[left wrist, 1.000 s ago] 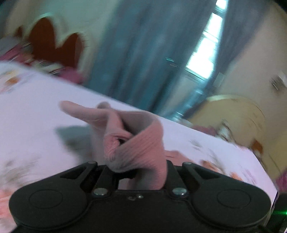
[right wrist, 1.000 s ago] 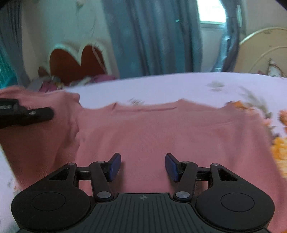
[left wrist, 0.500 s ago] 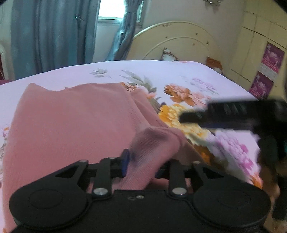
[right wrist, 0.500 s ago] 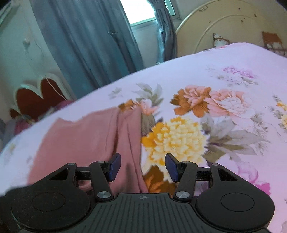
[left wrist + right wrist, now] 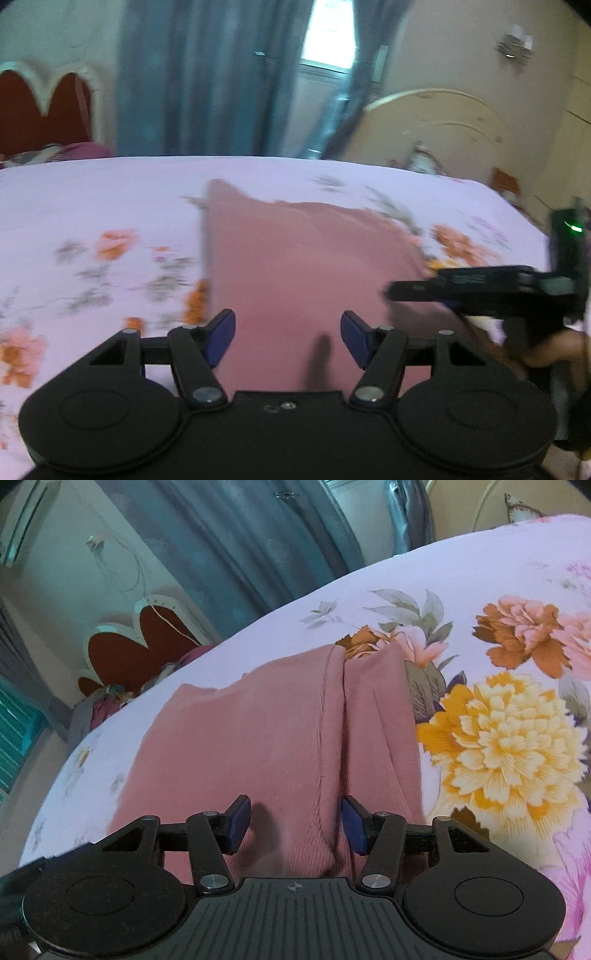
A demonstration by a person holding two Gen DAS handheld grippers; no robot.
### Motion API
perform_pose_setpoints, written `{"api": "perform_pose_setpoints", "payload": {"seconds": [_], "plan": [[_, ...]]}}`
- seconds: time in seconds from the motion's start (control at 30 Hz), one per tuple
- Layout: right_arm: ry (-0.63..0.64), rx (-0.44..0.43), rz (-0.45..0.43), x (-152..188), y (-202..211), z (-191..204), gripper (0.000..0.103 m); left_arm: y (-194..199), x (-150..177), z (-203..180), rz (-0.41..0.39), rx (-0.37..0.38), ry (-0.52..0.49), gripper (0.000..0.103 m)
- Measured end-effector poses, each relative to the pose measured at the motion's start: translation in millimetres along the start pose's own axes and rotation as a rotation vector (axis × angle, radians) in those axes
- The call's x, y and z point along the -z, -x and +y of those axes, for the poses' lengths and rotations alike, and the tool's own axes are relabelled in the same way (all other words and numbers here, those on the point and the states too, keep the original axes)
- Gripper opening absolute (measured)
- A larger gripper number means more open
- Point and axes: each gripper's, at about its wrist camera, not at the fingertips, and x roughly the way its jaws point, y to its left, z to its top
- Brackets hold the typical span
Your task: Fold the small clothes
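A pink knit garment point(image 5: 303, 258) lies folded flat on the floral bedsheet point(image 5: 110, 199). My left gripper point(image 5: 288, 339) hovers over its near edge; its jaws are opening, and its blue pads point(image 5: 221, 338) touch no cloth. In the same view my right gripper point(image 5: 397, 292) reaches in from the right over the garment's right edge, with a hand point(image 5: 546, 350) behind it. In the right wrist view the garment point(image 5: 240, 738) shows a long raised fold down its right side. The right gripper point(image 5: 295, 823) stands open just above that fold, apart from the cloth.
The flowered sheet point(image 5: 498, 720) spreads wide to the right of the garment. Blue curtains point(image 5: 192, 74) and a window hang beyond the bed. A cream headboard point(image 5: 424, 122) stands at the back right, and a red scalloped piece of furniture point(image 5: 147, 646) at the back left.
The left gripper, shut on bunched pink cloth a second ago, has let it go and spread its jaws. The garment now lies flat. The right gripper swung back over the folded right edge.
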Motion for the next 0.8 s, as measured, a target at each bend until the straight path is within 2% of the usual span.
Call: {"api": "perform_pose_setpoints", "payload": {"seconds": [0.03,0.07,0.1,0.27,0.4,0.47,0.53,0.63,0.7,0.8], "plan": [[0.001,0.002,-0.001,-1.0,-0.5,1.6,0.053,-0.2,0.4,5.9,0.000,-0.015,0.010,0.062],[0.007,0.008,-0.002,-1.6,-1.4,1.5,0.028,-2.7,-0.5,11.9,0.000,-0.029,0.028,0.062],[0.011,0.015,0.004,-2.1,-2.4,3.2,0.013,-2.7,-0.7,17.0,0.002,-0.039,0.043,0.062],[0.067,0.053,-0.007,-1.8,-5.5,4.9,0.011,-10.2,-1.9,28.5,-0.001,-0.060,0.062,0.062],[0.170,0.102,-0.130,-10.4,20.3,15.5,0.010,-8.5,-8.5,20.4,-0.027,-0.033,0.056,0.062],[0.193,0.126,-0.153,-13.8,33.5,12.8,0.010,-9.3,-11.9,14.9,-0.036,-0.006,0.048,0.062],[0.166,0.156,-0.139,-11.2,39.1,0.1,0.010,-13.3,-12.3,8.8,-0.034,0.014,0.036,0.062],[0.104,0.193,-0.055,4.2,26.1,-23.0,0.010,-26.5,-5.5,1.8,0.011,0.027,0.017,0.063],[0.124,0.214,-0.064,10.7,23.9,-22.5,0.010,-36.4,1.0,0.3,0.041,0.024,0.004,0.065],[0.090,0.191,-0.087,6.7,33.6,-21.7,0.012,-40.2,5.5,2.7,0.047,0.022,0.028,0.066]]}}
